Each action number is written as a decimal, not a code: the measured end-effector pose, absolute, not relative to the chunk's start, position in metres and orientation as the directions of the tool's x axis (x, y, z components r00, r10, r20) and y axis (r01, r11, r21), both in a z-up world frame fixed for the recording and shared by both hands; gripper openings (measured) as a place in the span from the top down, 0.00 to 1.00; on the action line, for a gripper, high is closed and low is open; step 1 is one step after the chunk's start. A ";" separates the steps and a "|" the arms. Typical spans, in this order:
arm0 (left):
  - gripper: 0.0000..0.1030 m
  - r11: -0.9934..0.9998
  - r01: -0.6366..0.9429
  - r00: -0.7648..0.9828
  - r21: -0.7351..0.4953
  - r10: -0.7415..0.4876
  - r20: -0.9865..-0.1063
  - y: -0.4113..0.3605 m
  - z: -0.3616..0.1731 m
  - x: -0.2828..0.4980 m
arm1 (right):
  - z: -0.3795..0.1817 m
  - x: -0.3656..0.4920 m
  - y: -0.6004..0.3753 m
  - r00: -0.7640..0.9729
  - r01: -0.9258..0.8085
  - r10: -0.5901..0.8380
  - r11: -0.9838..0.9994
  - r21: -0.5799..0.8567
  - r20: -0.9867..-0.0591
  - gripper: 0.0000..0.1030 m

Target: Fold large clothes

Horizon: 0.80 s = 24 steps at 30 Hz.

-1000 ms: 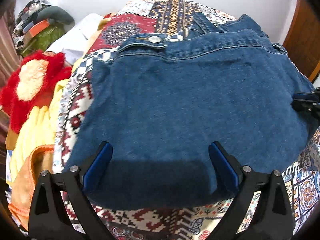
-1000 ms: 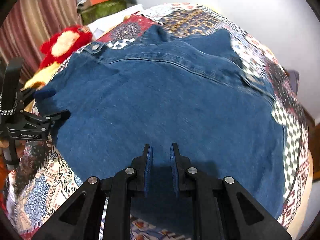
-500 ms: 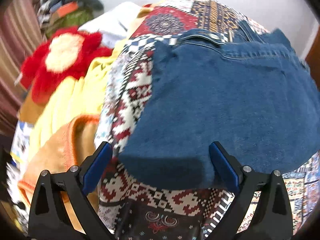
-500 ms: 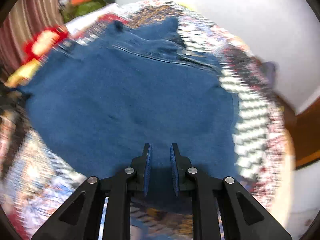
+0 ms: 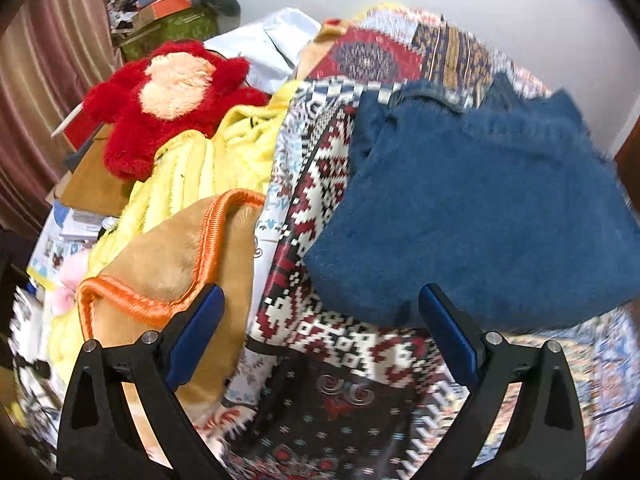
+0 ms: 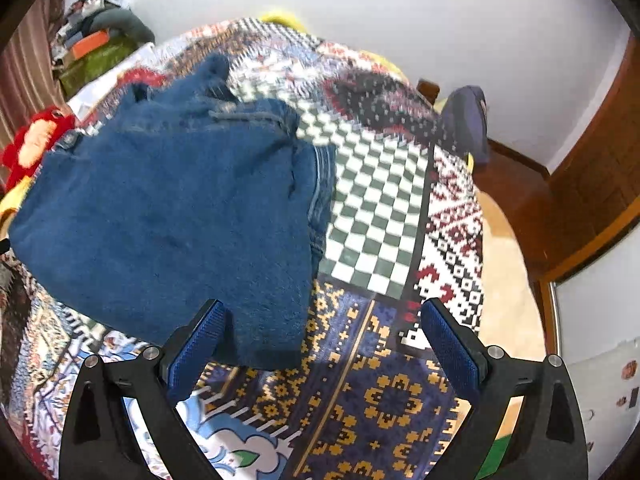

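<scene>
A folded blue denim garment (image 5: 472, 216) (image 6: 172, 216) lies on a patchwork bedspread (image 5: 320, 184) (image 6: 372, 200). My left gripper (image 5: 320, 336) is open, hanging over the bedspread just left of the garment's near edge, nothing between its blue pads. My right gripper (image 6: 320, 340) has its jaws opening wide. It sits at the garment's near right corner, whose tip lies low between the pads, and neither pad presses on the cloth. Neither gripper shows in the other's view.
Left of the garment lie a red and cream plush cushion (image 5: 172, 96), a yellow blanket (image 5: 208, 172) and a tan blanket with orange trim (image 5: 168, 264). A cluttered shelf (image 5: 168, 12) stands by the wall. Wooden door frame (image 6: 592, 184) and floor lie right of the bed.
Both grippers drew back from the garment, the left swinging leftward, the right rightward. The right gripper's jaws went from nearly shut to wide apart. The garment stays folded on the bed.
</scene>
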<state>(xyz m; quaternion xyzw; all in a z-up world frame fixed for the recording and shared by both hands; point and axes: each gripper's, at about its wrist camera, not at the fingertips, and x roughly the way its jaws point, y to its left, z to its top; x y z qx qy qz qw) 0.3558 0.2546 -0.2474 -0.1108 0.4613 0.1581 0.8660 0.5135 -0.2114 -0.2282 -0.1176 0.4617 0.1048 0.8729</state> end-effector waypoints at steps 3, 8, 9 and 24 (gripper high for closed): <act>0.04 0.913 -0.389 0.566 -0.124 0.130 -0.814 0.252 -0.234 0.353 | -0.206 0.505 -0.202 0.581 -0.316 0.129 0.946 -0.076 -0.803 0.05; 0.04 0.894 -0.363 0.610 -0.263 0.015 -0.792 0.243 -0.223 0.353 | -0.181 0.495 -0.174 0.606 -0.372 0.224 0.928 -0.023 -0.763 0.05; 0.04 0.887 -0.358 0.614 -0.292 -0.012 -0.789 0.240 -0.225 0.354 | -0.177 0.494 -0.167 0.604 -0.385 0.245 0.923 -0.009 -0.758 0.05; 0.05 0.613 -0.373 0.591 -0.697 -0.422 -0.687 0.224 -0.317 0.388 | -0.257 0.520 -0.087 0.356 -0.461 0.342 0.874 0.155 -0.870 0.05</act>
